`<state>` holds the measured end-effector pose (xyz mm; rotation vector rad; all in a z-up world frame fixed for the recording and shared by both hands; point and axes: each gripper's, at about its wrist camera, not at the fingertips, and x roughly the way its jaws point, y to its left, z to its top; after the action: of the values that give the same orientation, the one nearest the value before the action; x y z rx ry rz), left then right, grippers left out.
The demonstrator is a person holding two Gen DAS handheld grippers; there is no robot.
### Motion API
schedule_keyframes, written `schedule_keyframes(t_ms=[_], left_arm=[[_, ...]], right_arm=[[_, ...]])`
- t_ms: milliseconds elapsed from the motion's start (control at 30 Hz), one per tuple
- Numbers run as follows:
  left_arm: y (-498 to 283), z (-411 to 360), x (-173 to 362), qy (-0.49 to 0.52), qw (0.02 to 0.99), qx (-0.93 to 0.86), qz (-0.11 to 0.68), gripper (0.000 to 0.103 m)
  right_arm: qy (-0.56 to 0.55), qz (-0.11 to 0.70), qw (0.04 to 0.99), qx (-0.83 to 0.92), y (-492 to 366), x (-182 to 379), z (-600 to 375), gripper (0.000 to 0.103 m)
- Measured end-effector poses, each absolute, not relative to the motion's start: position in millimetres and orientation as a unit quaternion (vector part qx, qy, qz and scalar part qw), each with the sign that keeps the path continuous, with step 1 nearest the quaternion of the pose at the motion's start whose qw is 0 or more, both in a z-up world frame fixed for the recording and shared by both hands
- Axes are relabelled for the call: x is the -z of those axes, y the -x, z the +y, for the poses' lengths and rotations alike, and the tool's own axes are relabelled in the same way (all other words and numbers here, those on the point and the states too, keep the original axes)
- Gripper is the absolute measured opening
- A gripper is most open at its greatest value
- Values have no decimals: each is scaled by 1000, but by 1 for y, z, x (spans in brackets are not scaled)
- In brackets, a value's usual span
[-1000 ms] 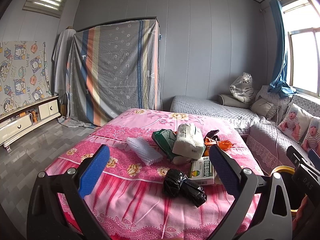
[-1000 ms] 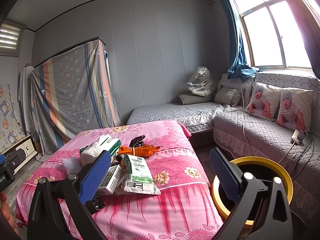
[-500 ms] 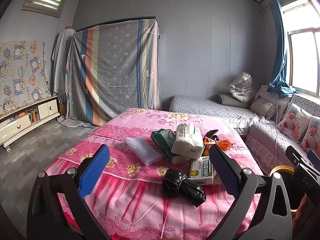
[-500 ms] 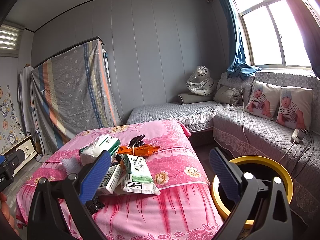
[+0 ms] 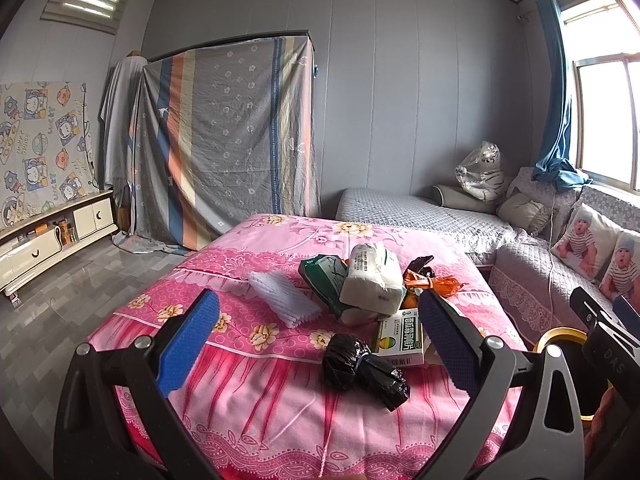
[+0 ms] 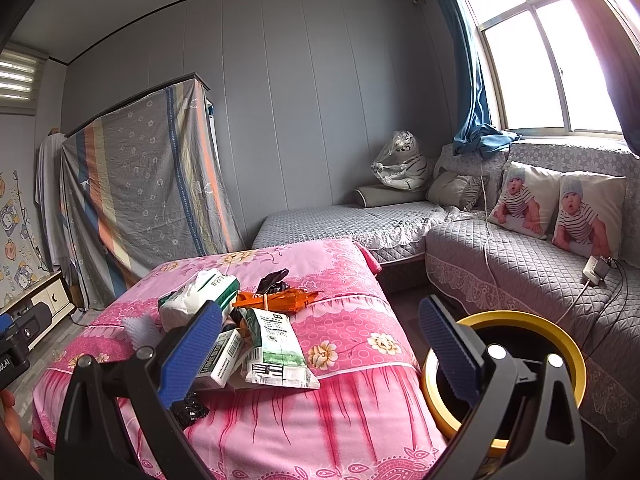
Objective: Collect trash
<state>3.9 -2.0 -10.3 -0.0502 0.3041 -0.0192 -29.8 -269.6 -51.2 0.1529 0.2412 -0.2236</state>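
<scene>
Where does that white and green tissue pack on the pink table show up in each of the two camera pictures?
Left wrist view: the tissue pack sits centre-right, on top of the trash pile, above the medicine box.
Right wrist view: the tissue pack sits left of centre, just above the gripper's left finger.
Shared landmark: the orange wrapper lies right beside it in both.

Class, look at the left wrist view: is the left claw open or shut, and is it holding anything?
Open and empty. The left claw has its blue pads spread wide apart, with only the pink bedspread and trash visible between them.
</scene>
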Motion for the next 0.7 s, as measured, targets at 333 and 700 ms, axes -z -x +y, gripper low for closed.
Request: schedule_keyframes(t_ms=[333,700], left_arm=[[-3,-2,9,26,988,10,153,95],[-3,5,18,47,983,43,171,95]], right_arm=[[-78,119,983,115,30,53,-269,95],[-113,81,986,95,26,44,-297,95]])
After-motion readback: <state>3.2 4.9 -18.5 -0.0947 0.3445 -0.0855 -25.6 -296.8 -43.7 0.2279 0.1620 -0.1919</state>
